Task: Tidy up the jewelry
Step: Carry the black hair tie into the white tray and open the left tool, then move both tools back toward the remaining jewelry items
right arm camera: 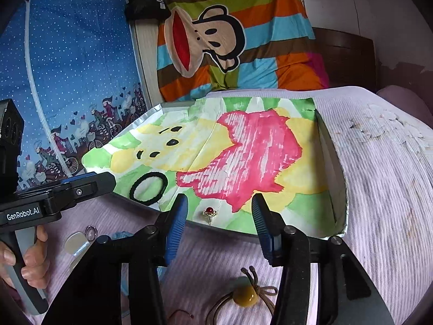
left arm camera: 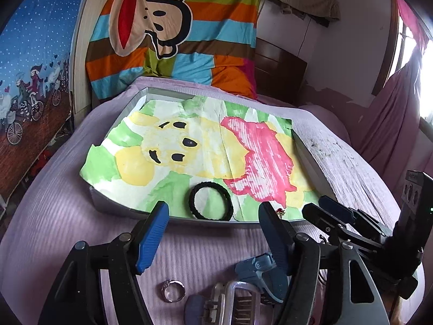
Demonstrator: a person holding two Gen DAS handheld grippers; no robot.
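Note:
A shallow grey tray [left arm camera: 113, 203] [right arm camera: 339, 178], lined with a painted paper, lies on the bed. Inside it near the front edge lie a black bracelet [left arm camera: 210, 201] [right arm camera: 148, 188] and a gold ring with a red stone [right arm camera: 209, 213] [left arm camera: 280, 211]. My left gripper [left arm camera: 213, 218] is open just before the tray's front edge, the bracelet beyond its tips. My right gripper [right arm camera: 219, 211] is open too, the red-stone ring between its tips. On the bedspread lie a silver ring [left arm camera: 173, 290] [right arm camera: 91, 231], a blue hair claw [left arm camera: 259, 269], a clear clip [left arm camera: 235, 302] and an amber bead on brown cord [right arm camera: 245, 295].
A striped cartoon quilt [left arm camera: 173, 32] is piled behind the tray. A blue patterned curtain [right arm camera: 75, 81] hangs at the left, and a dark headboard [left arm camera: 278, 65] stands at the back right. A hand [right arm camera: 32, 260] holds the left gripper's handle. Lilac bedspread [right arm camera: 384, 189] stretches right of the tray.

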